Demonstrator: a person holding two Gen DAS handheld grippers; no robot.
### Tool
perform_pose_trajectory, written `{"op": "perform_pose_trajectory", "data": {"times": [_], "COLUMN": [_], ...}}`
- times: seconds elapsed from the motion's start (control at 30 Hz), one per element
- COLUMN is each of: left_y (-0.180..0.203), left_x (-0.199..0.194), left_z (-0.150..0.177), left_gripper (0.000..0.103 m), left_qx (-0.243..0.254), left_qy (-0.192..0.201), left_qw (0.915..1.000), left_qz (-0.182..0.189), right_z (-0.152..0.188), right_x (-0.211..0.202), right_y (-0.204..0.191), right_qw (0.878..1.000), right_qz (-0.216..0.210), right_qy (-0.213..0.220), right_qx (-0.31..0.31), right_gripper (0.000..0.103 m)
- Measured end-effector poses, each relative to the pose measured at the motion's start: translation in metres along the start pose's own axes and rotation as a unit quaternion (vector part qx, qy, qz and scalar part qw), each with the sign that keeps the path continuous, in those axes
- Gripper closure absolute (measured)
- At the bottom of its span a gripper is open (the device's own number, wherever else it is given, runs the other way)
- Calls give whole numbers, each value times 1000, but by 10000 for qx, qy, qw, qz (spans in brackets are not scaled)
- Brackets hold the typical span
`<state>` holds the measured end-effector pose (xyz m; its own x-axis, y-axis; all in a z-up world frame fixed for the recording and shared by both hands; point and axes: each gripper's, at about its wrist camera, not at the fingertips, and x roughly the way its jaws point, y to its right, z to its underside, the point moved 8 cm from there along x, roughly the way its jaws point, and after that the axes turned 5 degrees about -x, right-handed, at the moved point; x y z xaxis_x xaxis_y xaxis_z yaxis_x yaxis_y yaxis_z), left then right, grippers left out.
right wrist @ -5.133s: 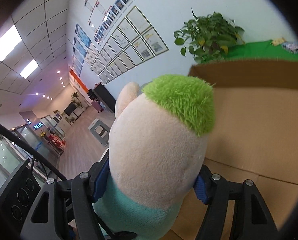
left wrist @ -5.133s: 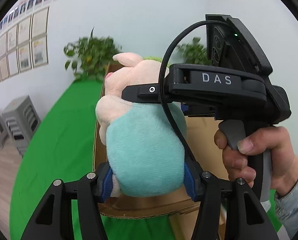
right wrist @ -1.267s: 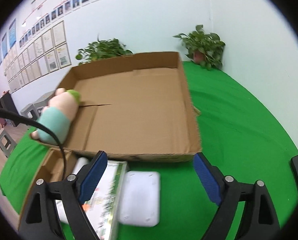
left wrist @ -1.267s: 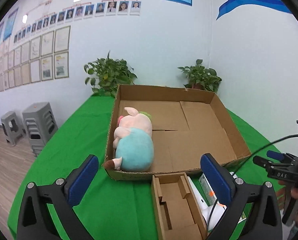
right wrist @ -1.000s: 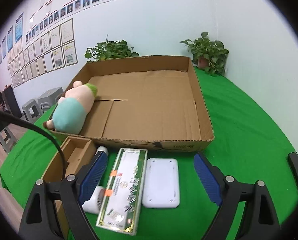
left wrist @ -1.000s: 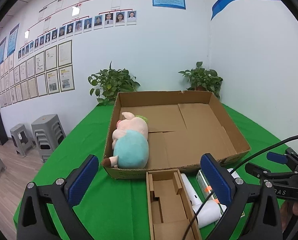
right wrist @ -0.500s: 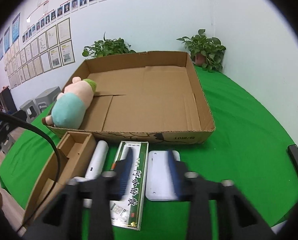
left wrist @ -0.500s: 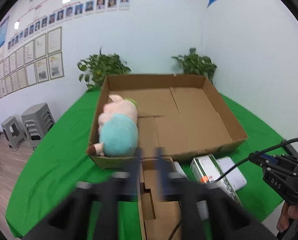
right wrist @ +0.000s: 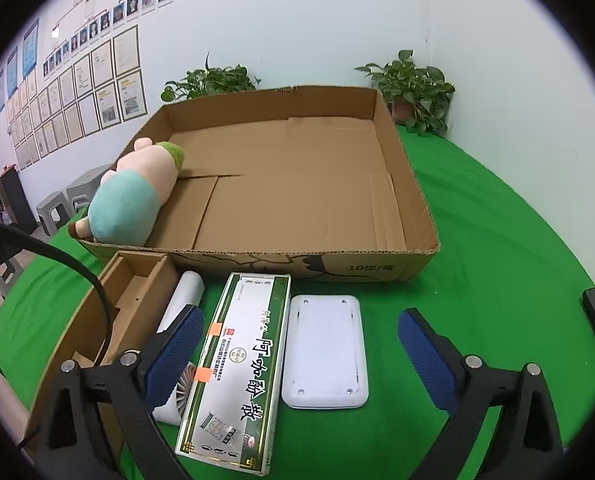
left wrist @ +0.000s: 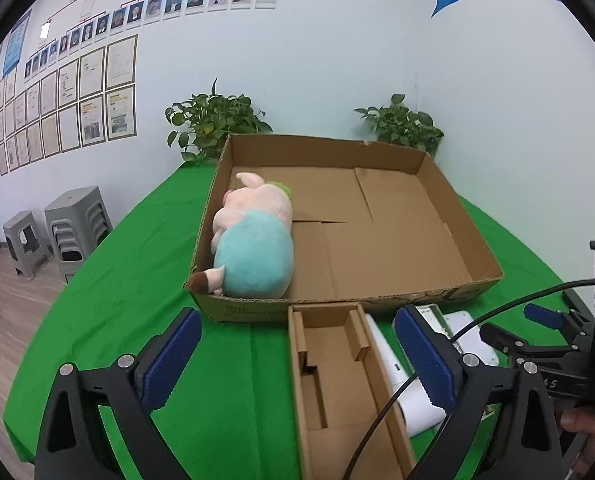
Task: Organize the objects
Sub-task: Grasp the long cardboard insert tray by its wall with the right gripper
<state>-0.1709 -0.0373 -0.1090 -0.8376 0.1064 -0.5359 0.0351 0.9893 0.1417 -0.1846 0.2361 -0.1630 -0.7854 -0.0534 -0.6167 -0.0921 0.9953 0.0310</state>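
Observation:
A plush pig with a teal body lies in the left side of a large shallow cardboard box; it also shows in the right wrist view inside the box. In front of the box lie a small open brown carton, a white cylinder, a long green-and-white packet and a flat white device. My left gripper is open and empty above the carton. My right gripper is open and empty above the packet and the white device.
The round table has a green cloth. Two potted plants stand behind the box against the wall. Grey stools stand on the floor to the left. My right gripper's body shows at the left wrist view's right edge.
Both grippers let go of the pig, which now lies in the box, and drew back to the table's front. Half a second ago both closed briefly; now both are open.

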Motion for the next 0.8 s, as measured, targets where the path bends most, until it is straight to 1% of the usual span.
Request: {"op": "perform_pose_trajectory", "data": {"times": [0.13,0.2,0.27,0.33,0.37,0.43,0.53,0.6,0.7,0.77,0.8], "left_y": [-4,-5,-7,-7,-7,-6,-10,-15,-18,-17,-15], "left_x": [-7,-14,-23,-36,-42,-53,-65,-67,-60,-52,-47], "left_z": [3,4,5,8,11,20,35,46,62,73,78], "left_gripper": [5,5,5,5,5,5,5,5,6,7,12], "left_qx": [-24,-39,0,74,102,148,113,-23,-232,-284,-285], "left_qy": [-32,-76,-119,-125,-138,-219,-326,-439,-679,-827,-899], "left_qw": [10000,9999,9999,9998,9998,9995,9990,9984,9956,9935,9922], "left_qz": [84,111,91,105,114,171,292,367,605,734,811], "right_z": [-2,-3,-3,4,8,23,49,64,80,83,84], "right_x": [-11,-21,-35,-54,-63,-82,-99,-100,-96,-91,-88], "right_y": [-12,-19,-30,-45,-52,-70,-95,-109,-128,-139,-142], "right_qw": [9996,9987,9965,9927,9904,9822,9736,9692,9668,9665,9675], "right_qz": [-207,-404,-696,-1073,-1277,-1845,-2266,-2435,-2496,-2495,-2445], "right_qy": [177,291,400,435,407,274,17,-142,-369,-431,-461], "right_qx": [-90,-136,-232,-351,-337,-246,-289,-351,-407,-428,-451], "right_gripper": [5,5,5,5,5,5,5,5,8,12,15]}}
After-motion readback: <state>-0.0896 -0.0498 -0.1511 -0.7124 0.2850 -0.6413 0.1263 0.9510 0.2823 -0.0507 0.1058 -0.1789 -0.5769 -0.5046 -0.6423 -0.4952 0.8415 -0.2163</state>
